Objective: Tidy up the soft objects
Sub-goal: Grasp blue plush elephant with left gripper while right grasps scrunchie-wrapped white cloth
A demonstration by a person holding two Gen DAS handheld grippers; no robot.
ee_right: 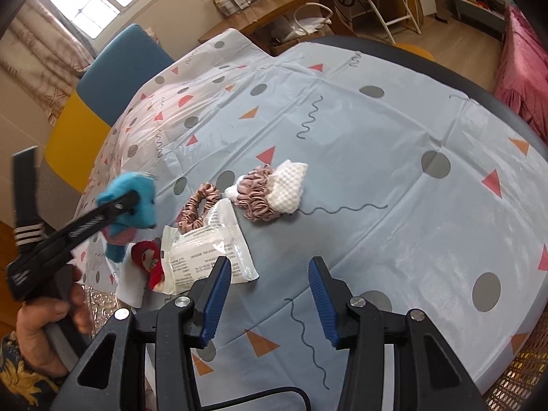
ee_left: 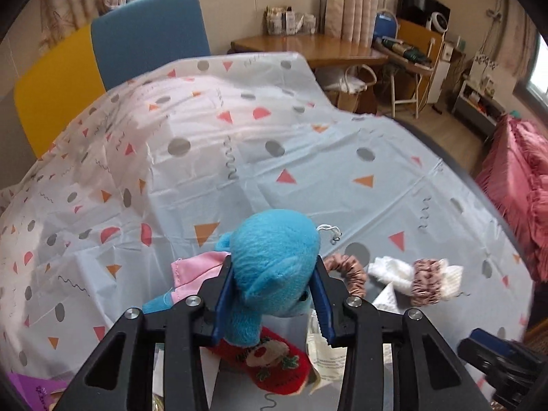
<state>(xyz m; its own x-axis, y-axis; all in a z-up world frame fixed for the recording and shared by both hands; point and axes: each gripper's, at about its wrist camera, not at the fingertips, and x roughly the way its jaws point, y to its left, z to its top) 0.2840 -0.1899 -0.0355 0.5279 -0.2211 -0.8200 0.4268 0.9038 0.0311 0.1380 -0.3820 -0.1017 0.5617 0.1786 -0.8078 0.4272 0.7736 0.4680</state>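
Daylit window [ee_right: 92, 0], blue chair [ee_left: 150, 34], yellow chair [ee_left: 54, 102], wooden desk [ee_left: 308, 48], wood floor [ee_left: 445, 137].

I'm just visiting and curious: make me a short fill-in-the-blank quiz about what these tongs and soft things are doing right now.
1. The left tongs are shut on a plush toy colored ____.
2. The right tongs are ____ and hold nothing.
3. The white knitted cloth has a ____ scrunchie wrapped around it.

Missing words: blue; open; pink
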